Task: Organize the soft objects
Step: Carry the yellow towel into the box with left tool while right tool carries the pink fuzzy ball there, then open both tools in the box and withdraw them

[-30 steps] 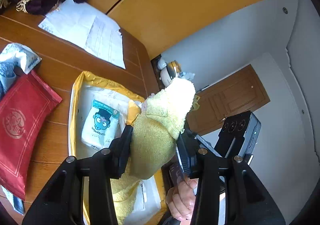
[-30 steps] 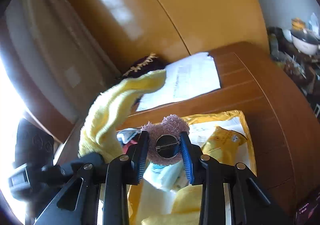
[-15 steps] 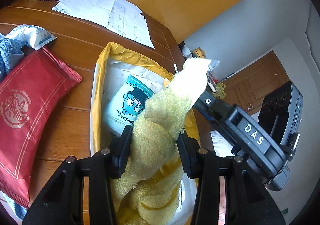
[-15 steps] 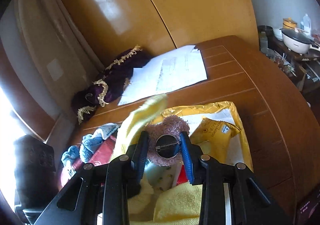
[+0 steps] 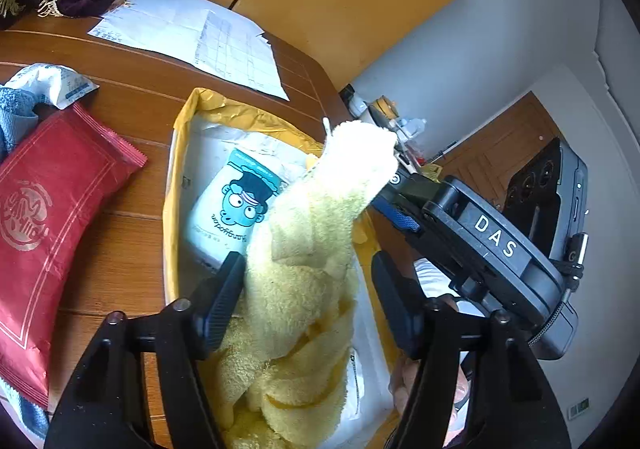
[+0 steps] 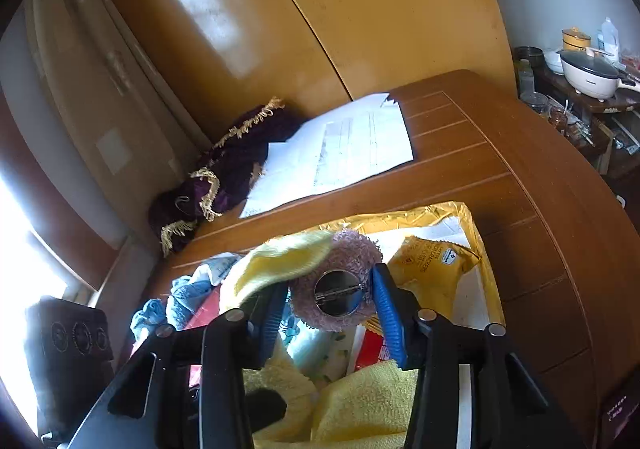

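The left gripper (image 5: 308, 289) is standing spread around a yellow towel (image 5: 312, 249) slumping into the yellow bag (image 5: 176, 153), apparently just deposited; the right gripper (image 6: 328, 299) is clenching a pink plush badge (image 6: 336, 285) above it, seemingly next to go in.

Since a second ago the left gripper (image 5: 308, 293) opens its jaws around the yellow towel (image 5: 304, 289), which now sags into the yellow bag (image 5: 176, 153). The towel's raised end drops onto the pink plush (image 6: 336, 301).

2 claws (image 5: 308, 289) (image 6: 330, 301), 1 yellow towel (image 5: 304, 289), 1 red packet (image 5: 52, 225).
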Demonstrator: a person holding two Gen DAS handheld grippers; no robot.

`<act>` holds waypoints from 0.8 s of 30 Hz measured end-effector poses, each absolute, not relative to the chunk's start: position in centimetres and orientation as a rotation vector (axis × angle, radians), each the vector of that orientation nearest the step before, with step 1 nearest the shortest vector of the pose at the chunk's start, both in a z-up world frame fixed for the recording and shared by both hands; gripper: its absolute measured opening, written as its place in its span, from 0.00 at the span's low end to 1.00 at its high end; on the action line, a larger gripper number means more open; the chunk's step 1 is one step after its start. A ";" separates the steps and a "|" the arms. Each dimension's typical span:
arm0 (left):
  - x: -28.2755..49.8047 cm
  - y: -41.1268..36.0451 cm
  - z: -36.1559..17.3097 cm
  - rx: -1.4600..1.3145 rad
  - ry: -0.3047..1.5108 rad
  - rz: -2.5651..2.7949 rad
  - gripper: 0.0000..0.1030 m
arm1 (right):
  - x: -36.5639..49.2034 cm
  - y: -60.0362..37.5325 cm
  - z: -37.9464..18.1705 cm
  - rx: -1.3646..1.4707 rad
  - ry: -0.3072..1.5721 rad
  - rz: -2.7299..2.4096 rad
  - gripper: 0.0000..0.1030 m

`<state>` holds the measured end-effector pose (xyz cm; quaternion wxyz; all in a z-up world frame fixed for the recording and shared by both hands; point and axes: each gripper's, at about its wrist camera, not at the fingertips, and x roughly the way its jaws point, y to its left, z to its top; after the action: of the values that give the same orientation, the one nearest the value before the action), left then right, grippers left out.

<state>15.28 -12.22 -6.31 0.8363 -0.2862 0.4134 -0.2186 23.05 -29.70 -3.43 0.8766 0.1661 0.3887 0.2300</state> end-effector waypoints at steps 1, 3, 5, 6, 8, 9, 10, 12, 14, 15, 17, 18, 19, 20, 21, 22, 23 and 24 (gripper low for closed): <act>15.1 -12.3 -6.1 -0.602 0.864 -0.470 0.72 | 23.0 -29.8 -3.3 0.351 0.804 0.486 0.48; 14.9 -12.5 -5.7 -0.585 0.850 -0.480 0.72 | 22.7 -29.7 -3.1 0.357 0.790 0.493 0.50; 14.7 -12.4 -5.6 -0.580 0.846 -0.484 0.74 | 22.4 -29.8 -2.7 0.370 0.768 0.506 0.56; 14.5 -12.3 -5.5 -0.583 0.845 -0.486 0.74 | 22.2 -29.9 -2.5 0.379 0.753 0.515 0.62; 14.1 -11.9 -5.5 -0.598 0.841 -0.492 0.74 | 21.8 -30.3 -1.9 0.396 0.715 0.532 0.65; 13.8 -11.6 -5.5 -0.608 0.835 -0.500 0.75 | 21.5 -30.5 -1.7 0.405 0.696 0.536 0.66; 13.5 -11.3 -5.5 -0.616 0.828 -0.507 0.77 | 21.3 -30.7 -1.5 0.415 0.681 0.543 0.67; 13.0 -10.8 -5.5 -0.628 0.810 -0.511 0.78 | 21.2 -30.9 -1.3 0.434 0.665 0.552 0.69; 12.5 -10.3 -5.3 -0.636 0.790 -0.519 0.78 | 21.0 -31.1 -1.1 0.445 0.650 0.559 0.69; 12.2 -10.1 -5.2 -0.639 0.773 -0.519 0.78 | 20.8 -31.2 -1.0 0.450 0.638 0.560 0.69; 11.7 -9.6 -4.7 -0.638 0.733 -0.514 0.78 | 20.3 -31.3 -0.6 0.450 0.609 0.571 0.70; 11.4 -9.4 -4.5 -0.637 0.713 -0.511 0.78 | 20.1 -31.3 -0.4 0.446 0.595 0.577 0.70; 11.2 -9.2 -4.3 -0.635 0.696 -0.502 0.78 | 19.9 -31.2 -0.2 0.442 0.582 0.582 0.70; 11.1 -8.9 -4.2 -0.631 0.686 -0.487 0.78 | 19.7 -30.9 -0.1 0.429 0.574 0.592 0.70; 10.9 -8.7 -4.2 -0.628 0.681 -0.472 0.78 | 19.7 -30.5 -0.1 0.411 0.579 0.602 0.70; 10.9 -8.5 -4.3 -0.630 0.681 -0.460 0.78 | 19.7 -30.1 -0.2 0.398 0.591 0.614 0.70; 10.9 -8.2 -4.5 -0.636 0.689 -0.448 0.78 | 19.7 -29.6 -0.3 0.389 0.602 0.626 0.70; 10.8 -7.9 -4.8 -0.643 0.698 -0.437 0.78 | 19.8 -29.1 -0.4 0.372 0.619 0.641 0.68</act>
<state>10.82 -7.88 -4.79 0.8667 -0.3070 0.3332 -0.2087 19.75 -29.08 -0.39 0.8857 0.1789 0.2976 0.3080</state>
